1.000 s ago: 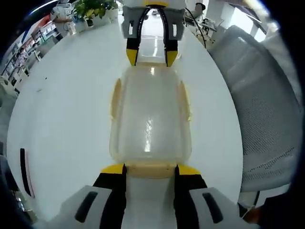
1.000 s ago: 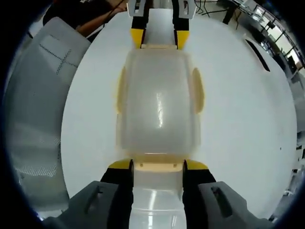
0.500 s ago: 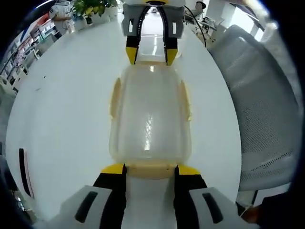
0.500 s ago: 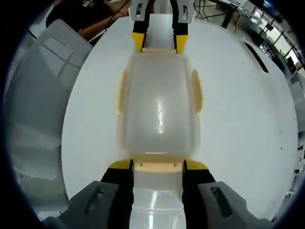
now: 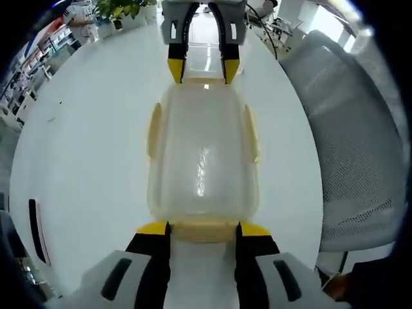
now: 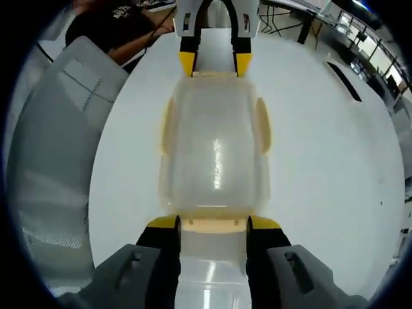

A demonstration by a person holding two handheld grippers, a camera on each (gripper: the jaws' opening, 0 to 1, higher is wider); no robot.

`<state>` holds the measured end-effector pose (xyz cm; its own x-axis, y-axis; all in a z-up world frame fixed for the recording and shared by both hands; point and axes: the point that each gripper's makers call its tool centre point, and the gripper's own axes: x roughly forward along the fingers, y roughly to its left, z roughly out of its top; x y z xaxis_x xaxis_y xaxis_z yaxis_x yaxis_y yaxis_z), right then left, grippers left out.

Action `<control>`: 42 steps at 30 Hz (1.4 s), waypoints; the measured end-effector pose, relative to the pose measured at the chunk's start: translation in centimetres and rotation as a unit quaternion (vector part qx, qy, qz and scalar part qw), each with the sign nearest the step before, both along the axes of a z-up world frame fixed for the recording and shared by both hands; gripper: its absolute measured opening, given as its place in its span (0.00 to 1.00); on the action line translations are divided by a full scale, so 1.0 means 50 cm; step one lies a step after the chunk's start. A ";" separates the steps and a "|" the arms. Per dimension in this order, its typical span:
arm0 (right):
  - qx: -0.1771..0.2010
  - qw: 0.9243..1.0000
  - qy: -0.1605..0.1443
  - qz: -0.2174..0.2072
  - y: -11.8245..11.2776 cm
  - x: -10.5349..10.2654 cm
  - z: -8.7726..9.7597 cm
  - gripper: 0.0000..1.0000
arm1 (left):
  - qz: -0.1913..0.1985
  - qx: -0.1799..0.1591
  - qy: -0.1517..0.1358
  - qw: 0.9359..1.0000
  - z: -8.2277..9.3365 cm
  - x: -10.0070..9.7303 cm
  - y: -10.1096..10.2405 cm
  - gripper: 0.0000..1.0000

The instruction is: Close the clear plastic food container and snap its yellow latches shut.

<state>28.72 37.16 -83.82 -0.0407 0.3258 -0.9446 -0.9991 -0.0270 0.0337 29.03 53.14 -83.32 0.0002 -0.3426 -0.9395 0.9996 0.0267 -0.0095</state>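
Note:
A clear plastic container (image 5: 203,154) with its lid on lies lengthwise on the white table (image 5: 84,129). Pale yellow latches (image 5: 154,132) sit folded along its long sides. My left gripper (image 5: 203,228) is open at the near end, its yellow-tipped jaws flanking the end latch. At the far end the right gripper (image 5: 199,69) stands the same way. In the right gripper view, the container (image 6: 215,154) runs from my right gripper (image 6: 214,223), open around its end latch, to the left gripper (image 6: 214,64). The side latches (image 6: 262,125) lie flat against the walls.
A grey mesh chair (image 5: 347,141) stands close beside the table; it appears again as the chair (image 6: 51,161). A dark flat slab (image 5: 31,222) lies near the table edge. Potted plants (image 5: 122,9) are at the back. A person in dark clothes (image 6: 122,29) sits beyond the table.
Both views have tipped slightly, so the far gripper sits a little higher in each. The container and both grippers keep their places at its two ends.

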 end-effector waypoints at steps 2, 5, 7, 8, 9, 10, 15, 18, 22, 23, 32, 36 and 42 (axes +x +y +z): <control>0.007 1.000 -0.004 0.002 0.006 0.001 0.010 0.36 | 0.003 0.001 -0.002 1.000 0.009 0.001 0.005 0.33; 0.017 1.000 -0.007 0.006 0.014 0.000 0.029 0.36 | 0.006 0.009 -0.007 1.000 0.019 -0.004 0.013 0.33; 0.014 1.000 -0.011 0.012 0.014 -0.003 0.037 0.36 | 0.011 0.008 -0.006 1.000 0.030 -0.010 0.013 0.33; 0.014 1.000 -0.012 0.013 0.013 -0.004 0.041 0.36 | 0.014 0.006 -0.006 1.000 0.035 -0.012 0.012 0.33; 0.015 1.000 -0.013 0.014 0.012 -0.004 0.045 0.36 | 0.016 0.005 -0.008 1.000 0.041 -0.014 0.011 0.33; 0.019 1.000 -0.014 0.017 0.009 -0.005 0.053 0.36 | 0.019 0.004 -0.008 1.000 0.046 -0.016 0.009 0.33; 0.040 0.999 -0.005 0.014 -0.010 -0.011 0.084 0.36 | 0.026 -0.010 -0.014 1.000 0.080 -0.023 -0.008 0.33; 0.047 0.999 -0.006 0.019 -0.025 -0.018 0.106 0.35 | 0.028 -0.014 -0.014 0.999 0.102 -0.033 -0.026 0.33; 0.055 0.998 -0.013 0.021 -0.044 -0.018 0.129 0.35 | 0.027 -0.015 -0.021 0.999 0.123 -0.035 -0.049 0.33; 0.057 0.998 -0.013 0.021 -0.054 -0.021 0.137 0.35 | 0.026 -0.016 -0.022 0.999 0.127 -0.037 -0.055 0.33; 0.060 0.998 -0.027 0.012 -0.159 -0.023 0.178 0.35 | 0.018 -0.028 -0.036 0.999 0.165 -0.033 -0.164 0.33; 0.057 0.998 -0.027 0.003 -0.218 -0.029 0.184 0.35 | 0.008 -0.034 -0.035 0.999 0.168 -0.032 -0.224 0.33; 0.049 0.998 -0.025 -0.010 -0.305 -0.033 0.180 0.35 | -0.006 -0.041 -0.033 0.999 0.162 -0.025 -0.310 0.33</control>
